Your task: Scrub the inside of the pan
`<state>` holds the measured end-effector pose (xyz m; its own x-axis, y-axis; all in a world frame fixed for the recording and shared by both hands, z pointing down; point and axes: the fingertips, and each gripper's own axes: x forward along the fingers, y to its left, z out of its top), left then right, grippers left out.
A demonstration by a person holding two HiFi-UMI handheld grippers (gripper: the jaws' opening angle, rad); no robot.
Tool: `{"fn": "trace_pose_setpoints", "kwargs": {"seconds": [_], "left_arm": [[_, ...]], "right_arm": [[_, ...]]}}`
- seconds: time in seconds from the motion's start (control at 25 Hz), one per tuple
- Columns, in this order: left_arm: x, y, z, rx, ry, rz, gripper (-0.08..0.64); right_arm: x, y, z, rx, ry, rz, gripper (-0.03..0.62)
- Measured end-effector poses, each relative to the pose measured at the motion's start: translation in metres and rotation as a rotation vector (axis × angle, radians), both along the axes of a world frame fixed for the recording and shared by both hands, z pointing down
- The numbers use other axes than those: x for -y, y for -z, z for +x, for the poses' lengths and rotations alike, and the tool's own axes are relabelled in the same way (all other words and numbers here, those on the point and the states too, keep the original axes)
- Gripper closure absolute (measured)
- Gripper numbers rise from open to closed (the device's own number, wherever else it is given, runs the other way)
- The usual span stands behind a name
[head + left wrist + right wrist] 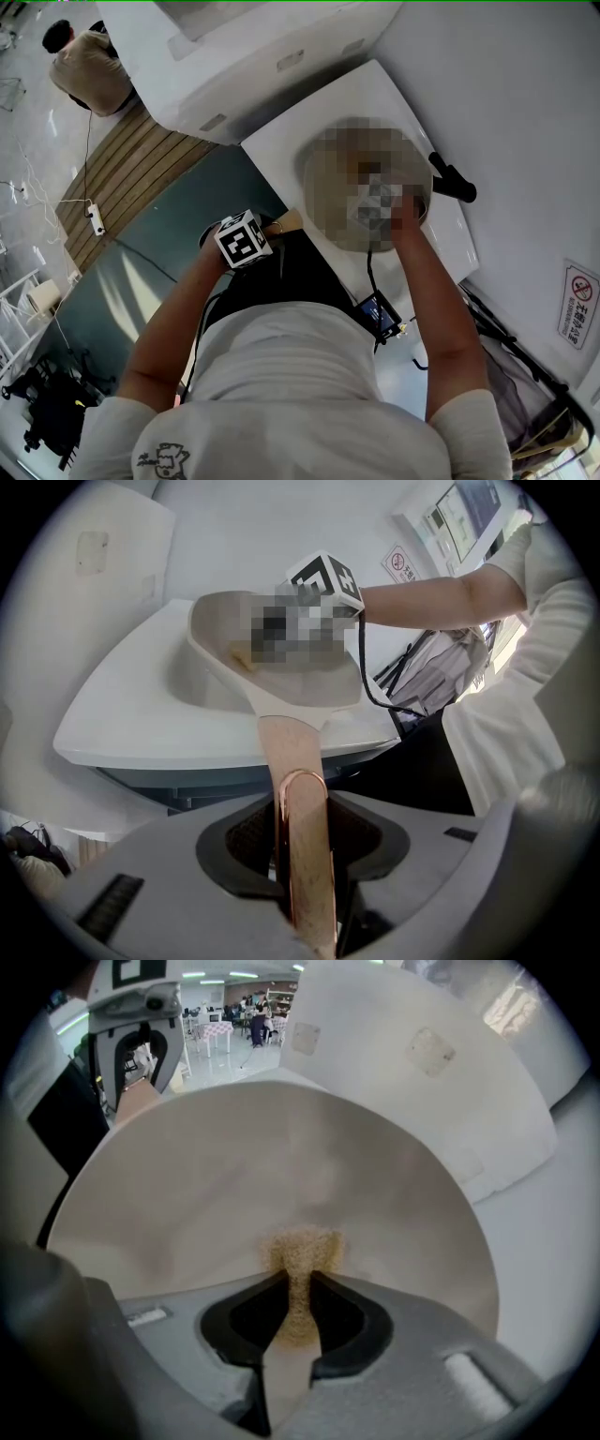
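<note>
So the pan (281, 1166) sits steady, the left gripper (300, 827) clamps its handle (289, 747). The right gripper (298, 1302) pinches a sponge (302, 1251) against its inside.

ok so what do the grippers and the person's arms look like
The left gripper and right gripper have light grey moulded bodies with black curved pads. Each carries a white cube with black square markers. A black cable trails from the right one. The person wears a white short-sleeved T-shirt.

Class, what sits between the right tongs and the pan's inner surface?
A tan scrubbing sponge, pinched in the right tongs, rests against the pan; the right gripper view shows it.
</note>
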<state>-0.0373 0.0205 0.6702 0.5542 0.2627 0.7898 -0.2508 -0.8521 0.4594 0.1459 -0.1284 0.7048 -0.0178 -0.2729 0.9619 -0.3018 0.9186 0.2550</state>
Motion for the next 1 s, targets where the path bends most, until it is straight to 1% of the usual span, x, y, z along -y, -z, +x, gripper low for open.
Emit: {"fn": "trace_pose_setpoints", "kwargs": {"seconds": [0.24, 0.48, 0.88, 1.0], "left_arm": [[0.000, 0.000, -0.001, 0.002, -0.009, -0.002, 0.417], [0.000, 0.000, 0.000, 0.009, -0.011, 0.013, 0.417], [0.001, -0.001, 0.002, 0.013, -0.005, 0.069, 0.416], [0.001, -0.001, 0.003, 0.011, -0.006, 0.088, 0.416]], "right_arm": [[-0.037, -0.004, -0.019, 0.053, 0.001, -0.069, 0.518], [-0.064, -0.008, -0.026, 0.070, -0.012, -0.120, 0.514], [-0.103, -0.016, -0.033, 0.103, -0.075, -0.225, 0.512], [-0.107, -0.018, -0.033, 0.115, -0.109, -0.238, 0.512]]}}
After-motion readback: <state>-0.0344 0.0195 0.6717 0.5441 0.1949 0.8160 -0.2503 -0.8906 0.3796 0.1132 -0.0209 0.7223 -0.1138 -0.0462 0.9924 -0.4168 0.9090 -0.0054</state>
